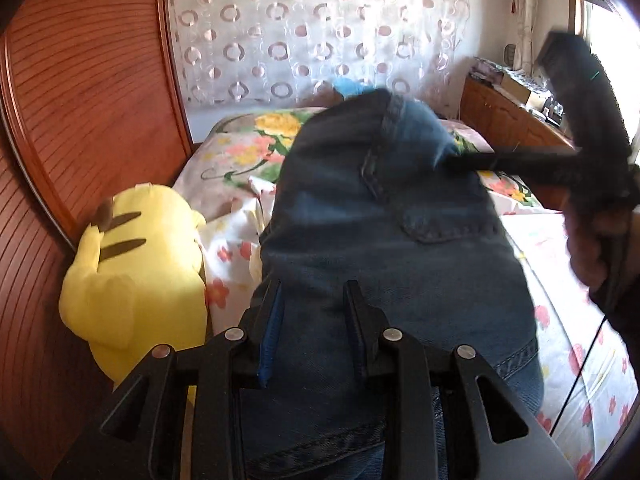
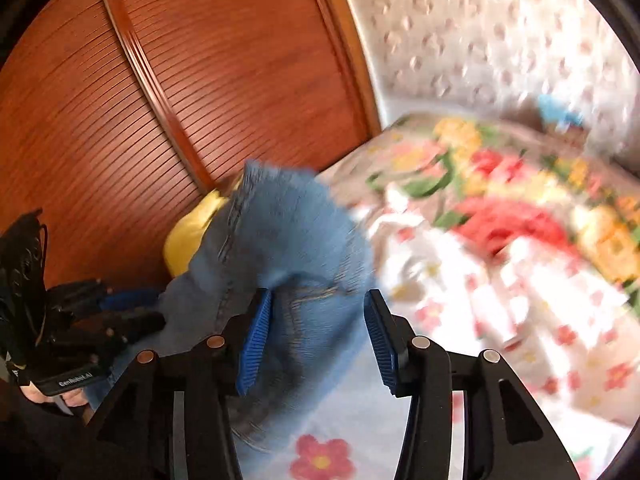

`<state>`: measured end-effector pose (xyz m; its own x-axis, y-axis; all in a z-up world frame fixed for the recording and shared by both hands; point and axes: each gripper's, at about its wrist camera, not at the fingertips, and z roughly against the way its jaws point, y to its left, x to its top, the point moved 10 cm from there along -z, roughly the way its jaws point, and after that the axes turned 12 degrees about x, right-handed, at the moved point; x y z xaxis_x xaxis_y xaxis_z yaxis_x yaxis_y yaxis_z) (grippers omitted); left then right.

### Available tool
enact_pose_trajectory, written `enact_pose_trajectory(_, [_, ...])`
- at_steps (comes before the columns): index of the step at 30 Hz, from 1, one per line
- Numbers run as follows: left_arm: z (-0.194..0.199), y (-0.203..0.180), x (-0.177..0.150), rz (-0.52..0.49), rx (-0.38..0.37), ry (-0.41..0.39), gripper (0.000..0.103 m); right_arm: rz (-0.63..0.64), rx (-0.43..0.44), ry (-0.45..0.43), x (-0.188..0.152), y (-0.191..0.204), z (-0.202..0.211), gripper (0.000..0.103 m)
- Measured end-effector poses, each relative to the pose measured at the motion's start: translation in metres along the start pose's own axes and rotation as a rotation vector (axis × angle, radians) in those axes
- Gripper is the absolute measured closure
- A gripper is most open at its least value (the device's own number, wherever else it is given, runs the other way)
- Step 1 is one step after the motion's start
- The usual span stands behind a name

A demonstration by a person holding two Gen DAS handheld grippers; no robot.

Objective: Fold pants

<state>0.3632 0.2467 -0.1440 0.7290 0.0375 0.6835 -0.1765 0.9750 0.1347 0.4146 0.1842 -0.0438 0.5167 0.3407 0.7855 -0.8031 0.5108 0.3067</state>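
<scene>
Dark blue jeans (image 1: 380,240) lie in a folded heap on the flowered bed sheet (image 1: 568,280), back pocket up. My left gripper (image 1: 312,292) sits low over their near end, jaws a little apart, denim lying slack between its fingers and spreading past both. In the right wrist view a paler, blurred end of the jeans (image 2: 288,232) stands up between the blue pads (image 2: 256,340) of my right gripper (image 2: 316,300), whose jaws are wide apart and not pressing. The right gripper also shows blurred in the left wrist view, a hand on its handle (image 1: 592,240).
A yellow plush toy (image 1: 132,264) lies left of the jeans against the ribbed wooden wardrobe (image 1: 80,120). A padded patterned headboard (image 1: 320,40) closes the far side. At the back right a wooden cabinet (image 1: 508,120) holds small items under a window. A bright floral blanket (image 2: 500,208) covers the far bed.
</scene>
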Motion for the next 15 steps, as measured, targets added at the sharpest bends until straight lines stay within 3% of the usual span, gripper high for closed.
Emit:
enact_pose_trajectory(3, [0.001,0.002,-0.003,0.002,0.013,0.002,0.072,0.062,-0.010,-0.085,0.012,0.030,0.029,0.059])
enact_pose_trajectory(4, [0.002,0.000,-0.005,0.004,0.015,0.000,0.072,0.081,0.018,-0.095,0.006,0.046,0.039,0.072])
enact_pose_trajectory(7, [0.004,-0.003,-0.008,0.009,0.020,0.000,0.072,0.145,0.087,-0.062,0.000,0.076,0.025,0.086])
enact_pose_trajectory(11, [0.002,-0.003,-0.013,0.023,0.026,0.009,0.072,0.119,-0.016,0.028,-0.014,0.046,-0.027,0.090])
enact_pose_trajectory(15, [0.003,-0.003,-0.013,0.044,0.028,0.001,0.072,0.066,-0.024,0.036,-0.021,0.035,-0.040,0.090])
